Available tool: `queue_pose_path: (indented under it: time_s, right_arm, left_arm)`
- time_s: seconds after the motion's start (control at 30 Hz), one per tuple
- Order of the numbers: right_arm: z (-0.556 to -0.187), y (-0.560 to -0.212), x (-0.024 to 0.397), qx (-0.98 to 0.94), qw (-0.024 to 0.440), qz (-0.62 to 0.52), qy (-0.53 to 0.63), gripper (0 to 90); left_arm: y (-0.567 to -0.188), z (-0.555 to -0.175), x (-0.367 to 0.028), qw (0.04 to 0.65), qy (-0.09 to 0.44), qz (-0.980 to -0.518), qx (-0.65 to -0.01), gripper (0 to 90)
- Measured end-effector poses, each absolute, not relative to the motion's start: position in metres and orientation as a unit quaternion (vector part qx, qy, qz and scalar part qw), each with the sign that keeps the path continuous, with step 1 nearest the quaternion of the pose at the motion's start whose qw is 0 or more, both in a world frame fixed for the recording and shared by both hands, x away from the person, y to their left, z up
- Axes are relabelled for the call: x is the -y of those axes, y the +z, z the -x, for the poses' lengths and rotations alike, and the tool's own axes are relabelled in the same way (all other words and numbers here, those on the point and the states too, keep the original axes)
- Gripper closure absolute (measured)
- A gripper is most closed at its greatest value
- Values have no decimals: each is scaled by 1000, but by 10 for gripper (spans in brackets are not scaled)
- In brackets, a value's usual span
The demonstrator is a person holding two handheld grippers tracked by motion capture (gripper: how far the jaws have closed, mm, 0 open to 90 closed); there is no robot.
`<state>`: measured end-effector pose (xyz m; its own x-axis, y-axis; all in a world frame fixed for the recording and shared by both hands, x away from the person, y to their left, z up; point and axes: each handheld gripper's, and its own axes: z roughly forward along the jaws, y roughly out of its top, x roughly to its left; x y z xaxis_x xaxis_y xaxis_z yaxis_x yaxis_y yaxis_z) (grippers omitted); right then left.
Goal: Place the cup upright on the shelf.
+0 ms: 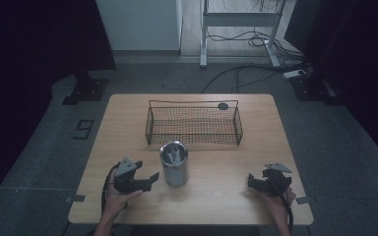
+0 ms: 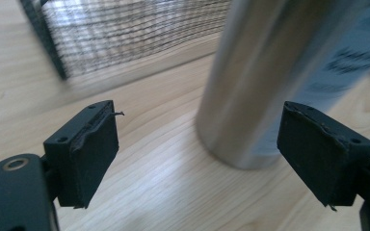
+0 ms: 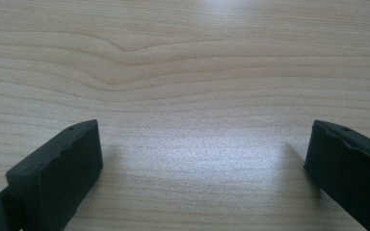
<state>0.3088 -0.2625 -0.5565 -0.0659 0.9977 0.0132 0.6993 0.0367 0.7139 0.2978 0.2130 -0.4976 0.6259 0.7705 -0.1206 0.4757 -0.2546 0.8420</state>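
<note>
Item: steel canister (image 1: pixel 173 163), cylindrical, upright on the wooden desk (image 1: pixel 128 123), placed just in front of the wire basket (image 1: pixel 193 124) and near the desk's middle. A shiny lid is seen on top from the high view.

Left gripper (image 1: pixel 150 179): held beside the canister on its left, jaws parted and nothing clasped; in the left gripper view the canister's base (image 2: pixel 250 96) is seen ahead, nearer the right-hand jaw, untouched.

Right gripper (image 1: pixel 252 181): rested near the desk's right front edge, well apart from the canister, jaws spread wide over bare wood.
</note>
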Motion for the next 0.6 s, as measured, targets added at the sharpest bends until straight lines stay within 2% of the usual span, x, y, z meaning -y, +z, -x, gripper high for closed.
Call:
queue_pose_path:
  time_s: [0.2, 0.6]
  right_arm:
    - [-308, -556, 265, -671, 261, -631, 288, 2]
    - [-305, -557, 267, -665, 265, -638, 284, 1]
  left_arm:
    - [-483, -301, -202, 474, 158, -780, -378, 146]
    - [-480, -295, -197, 488, 150, -781, -359, 113]
